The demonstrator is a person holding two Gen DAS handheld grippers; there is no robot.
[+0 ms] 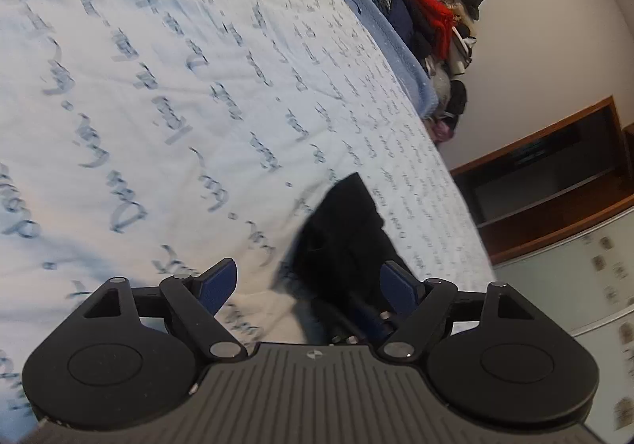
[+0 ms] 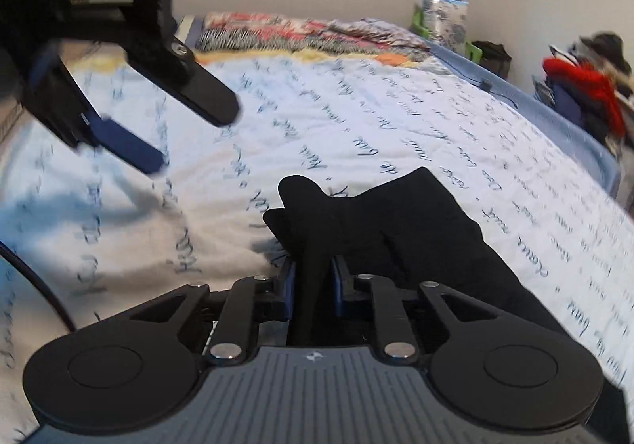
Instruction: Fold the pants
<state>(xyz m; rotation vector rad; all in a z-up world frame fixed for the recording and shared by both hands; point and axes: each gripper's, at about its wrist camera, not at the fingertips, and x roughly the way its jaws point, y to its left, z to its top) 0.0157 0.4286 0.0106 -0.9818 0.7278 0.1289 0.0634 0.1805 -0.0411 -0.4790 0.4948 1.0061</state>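
On the bed, a pale bedspread (image 2: pixel 356 119) printed with lines of dark script covers nearly the whole surface, and everything here is placed against it. Over its left part, seen from the right wrist camera, the left gripper (image 2: pixel 178 134) hangs above the cloth with its two fingers spread wide and nothing between them; its blue pad (image 2: pixel 130 146) faces the bare spread. In its own view the left gripper (image 1: pixel 309 277) shows the same wide gap, with the script cloth below it and the dark garment edging in beside the right finger without either pad pressing on it.

Toward the middle of the bedspread, near its close edge, lie the black pants (image 2: pixel 396 226), bunched into a rumpled mound. The right gripper (image 2: pixel 313 281) is clamped on a ridge of that fabric, the narrow fold pinched upright between its blue pads. From the left wrist view the pants (image 1: pixel 340 238) rise as a dark peak off the bedspread.

Beyond the far end of the bedspread is a patterned blanket (image 2: pixel 309 35). Past its right edge, against the wall, a heap of clothes (image 1: pixel 428 20) is piled, with a red piece on top.
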